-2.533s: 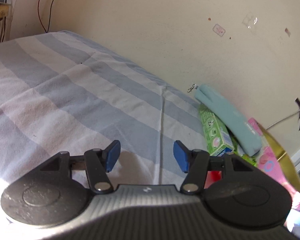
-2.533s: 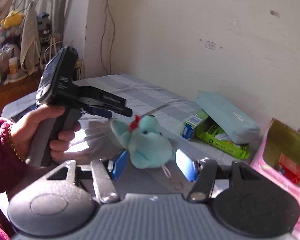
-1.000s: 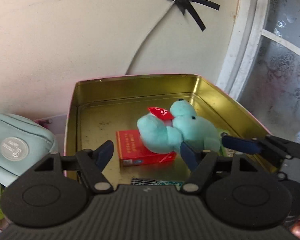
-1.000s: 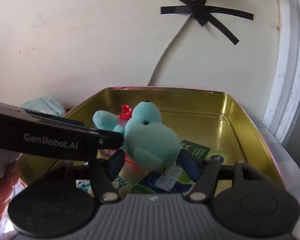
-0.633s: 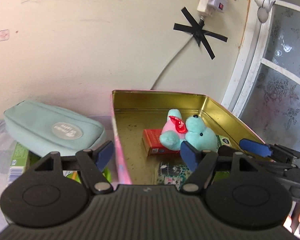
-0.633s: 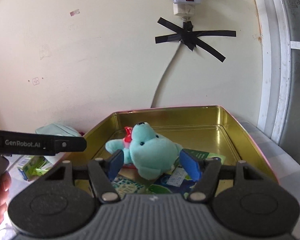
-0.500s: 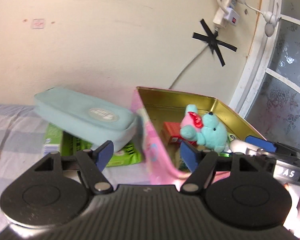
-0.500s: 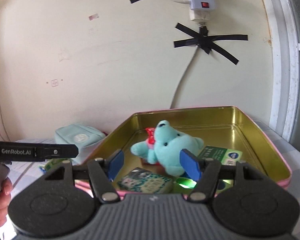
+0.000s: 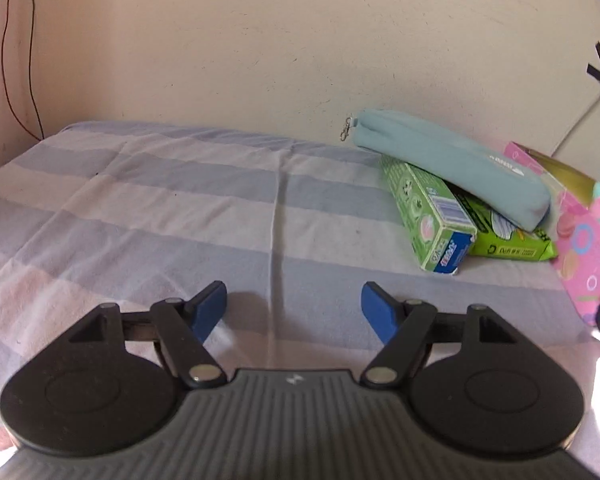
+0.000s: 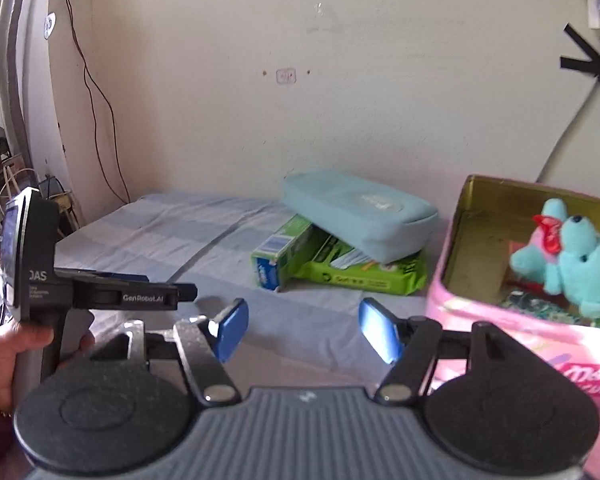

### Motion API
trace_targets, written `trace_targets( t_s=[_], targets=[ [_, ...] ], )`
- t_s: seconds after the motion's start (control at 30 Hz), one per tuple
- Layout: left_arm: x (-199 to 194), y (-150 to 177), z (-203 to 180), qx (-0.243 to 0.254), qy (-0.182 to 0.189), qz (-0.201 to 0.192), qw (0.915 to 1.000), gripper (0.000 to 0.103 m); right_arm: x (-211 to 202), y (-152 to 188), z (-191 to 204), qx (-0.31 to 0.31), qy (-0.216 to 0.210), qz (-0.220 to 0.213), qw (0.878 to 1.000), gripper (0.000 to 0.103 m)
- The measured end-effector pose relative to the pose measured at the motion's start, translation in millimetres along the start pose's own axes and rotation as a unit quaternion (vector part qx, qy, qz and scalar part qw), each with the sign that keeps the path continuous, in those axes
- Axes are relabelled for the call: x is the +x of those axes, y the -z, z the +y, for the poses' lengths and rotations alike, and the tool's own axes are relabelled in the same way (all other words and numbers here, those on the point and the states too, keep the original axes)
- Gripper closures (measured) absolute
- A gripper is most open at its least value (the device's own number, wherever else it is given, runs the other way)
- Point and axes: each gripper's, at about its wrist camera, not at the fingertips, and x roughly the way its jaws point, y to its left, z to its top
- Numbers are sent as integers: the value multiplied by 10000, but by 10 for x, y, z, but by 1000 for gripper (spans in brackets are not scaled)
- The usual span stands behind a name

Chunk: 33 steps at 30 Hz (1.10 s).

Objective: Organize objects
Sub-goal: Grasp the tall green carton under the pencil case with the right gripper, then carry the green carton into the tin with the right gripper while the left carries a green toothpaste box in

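Fingers of both grippers stood apart w/ nothing between them: left gripper [image 9: 294, 306] over bare bed [image 9: 140, 208], right gripper [image 10: 300, 330] likewise. Step, I'd judge: btwn items, plush already binned. Pouch [image 10: 360, 216] lay at 12 o'clock, atop toothpaste box [image 10: 278, 256] & green wipes pack [image 10: 364, 274]. Next move prob. calls for reaching the pouch first. Tin [image 10: 496, 322] at 3 o'clock held teal plush [image 10: 576, 260], red box, other packets.

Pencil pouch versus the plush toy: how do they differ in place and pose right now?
The pencil pouch lies tilted outside the tin, propped on the green box and green packet. The plush toy sits inside the tin. The pouch is long and flat; the toy is rounded, with a red bow. Both are light teal.
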Motion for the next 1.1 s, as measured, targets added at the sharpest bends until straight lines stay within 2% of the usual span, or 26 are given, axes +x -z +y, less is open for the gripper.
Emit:
trace_targets(
  t_s=[0.13,0.37,0.43,0.47,0.53,0.63,0.77,0.9,0.97,1.0,1.1],
  targets=[
    [-10,8,46,-184,71,-63,9998,27,416,-154,147,146,-90,242,9996,40],
    [10,16,28,-196,44,-62,9998,27,1160,-422,349,158,301,448,9984,42],
    [4,24,30,-203,52,-60,9998,27,1369,-432,366,189,477,656,9965,45],
    [5,23,33,-201,58,-57,9998,26,1435,-420,354,239,553,724,9956,57],
    [7,19,38,-195,72,-52,9998,25,1449,-373,345,261,617,714,9952,64],
    [0,22,38,-197,98,-41,9997,23,1296,-282,406,-90,773,669,9947,71],
    [-2,21,46,-196,115,-39,9997,22,856,-46,422,-605,504,675,9946,72],
    [-30,36,54,-213,259,-40,9994,21,218,324,403,-1205,55,664,9905,69],
    [-60,47,55,-214,538,-38,9983,21,-122,490,319,-1290,-137,670,9893,66],
    [-84,54,46,-209,757,-54,9969,21,-294,577,269,-1309,-237,649,9890,68],
    [-135,79,-27,-281,1616,101,9864,21,-725,831,129,-1420,-47,568,9882,67]
  ],
)
